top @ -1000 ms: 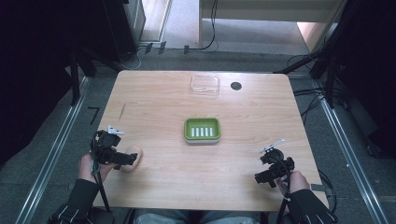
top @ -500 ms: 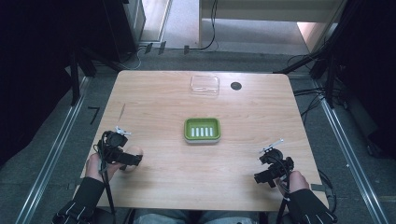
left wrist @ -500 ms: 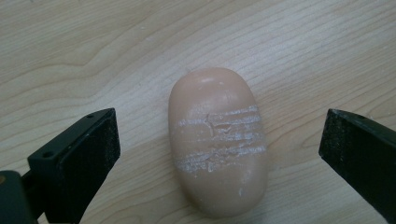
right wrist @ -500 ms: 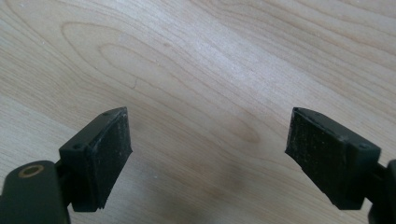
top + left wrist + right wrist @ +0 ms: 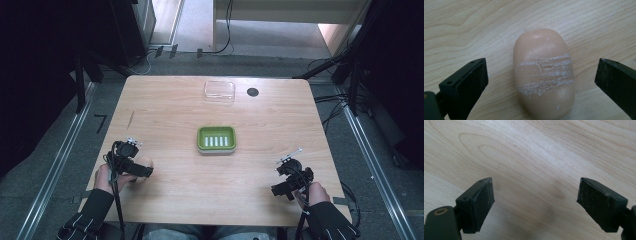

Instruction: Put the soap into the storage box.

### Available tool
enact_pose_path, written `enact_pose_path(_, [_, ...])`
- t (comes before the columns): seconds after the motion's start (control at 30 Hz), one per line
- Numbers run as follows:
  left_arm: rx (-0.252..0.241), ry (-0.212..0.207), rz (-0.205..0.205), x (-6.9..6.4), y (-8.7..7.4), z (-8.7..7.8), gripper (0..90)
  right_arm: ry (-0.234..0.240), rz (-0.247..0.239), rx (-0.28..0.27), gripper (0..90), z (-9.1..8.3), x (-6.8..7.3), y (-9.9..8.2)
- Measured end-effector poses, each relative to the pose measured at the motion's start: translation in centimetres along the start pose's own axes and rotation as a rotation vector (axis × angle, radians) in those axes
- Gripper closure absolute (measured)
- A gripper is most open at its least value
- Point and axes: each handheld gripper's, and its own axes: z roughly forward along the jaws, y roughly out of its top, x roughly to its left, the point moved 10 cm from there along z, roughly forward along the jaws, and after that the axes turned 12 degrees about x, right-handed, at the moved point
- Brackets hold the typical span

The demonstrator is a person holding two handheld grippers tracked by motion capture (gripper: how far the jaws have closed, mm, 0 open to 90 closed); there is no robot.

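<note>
A beige oval bar of soap (image 5: 544, 75), scored with white ridges, lies on the wooden table between the wide-apart jaws of my left gripper (image 5: 541, 85); neither jaw touches it. From above, that left gripper (image 5: 142, 170) hangs over the soap (image 5: 145, 163) near the table's front left. A green soap dish (image 5: 216, 138) with pale slats sits mid-table. My right gripper (image 5: 280, 187) is open over bare wood at the front right; in the right gripper view, the right gripper (image 5: 535, 202) has nothing between its pads.
A clear plastic lid or tray (image 5: 219, 91) rests near the far edge, with a small black disc (image 5: 253, 92) beside it. Cables and metal rails run along the floor around the table (image 5: 165, 107).
My left gripper has shifted right and closer to the front edge, coming down over the soap. The right gripper has barely moved.
</note>
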Motion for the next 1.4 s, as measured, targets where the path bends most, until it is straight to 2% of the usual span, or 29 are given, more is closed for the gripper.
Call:
enact_pose_path(0.2, [0.01, -0.009, 0.007, 0.1, 0.1, 0.4, 6.0, 0.002, -0.018, 0.006, 14.5, 0.1, 0.3, 0.0])
enact_pose_path(0.33, [0.019, -0.008, 0.021, -0.2, 0.2, 0.6, 8.5, -0.003, -0.003, 0.006, 14.5, 0.0, 0.1, -0.3])
enact_pose_path(0.4, [0.021, -0.006, 0.021, -0.2, 0.2, 0.6, 14.2, -0.001, -0.005, 0.007, 14.5, 0.1, 0.0, -0.3])
enact_pose_path(0.53, [0.026, -0.004, 0.022, -0.2, 0.2, 0.7, 14.3, -0.003, -0.005, 0.009, 14.5, 0.0, 0.1, -0.3])
enact_pose_path(0.97, [0.061, 0.003, 0.029, -0.2, -0.2, 1.2, 24.4, 0.005, -0.004, 0.005, 14.5, 0.1, 0.1, -0.3])
enact_pose_path(1.4, [0.089, -0.012, 0.031, -0.3, -0.4, 1.7, 29.3, 0.002, -0.004, 0.008, 14.5, 0.1, 0.1, -0.3])
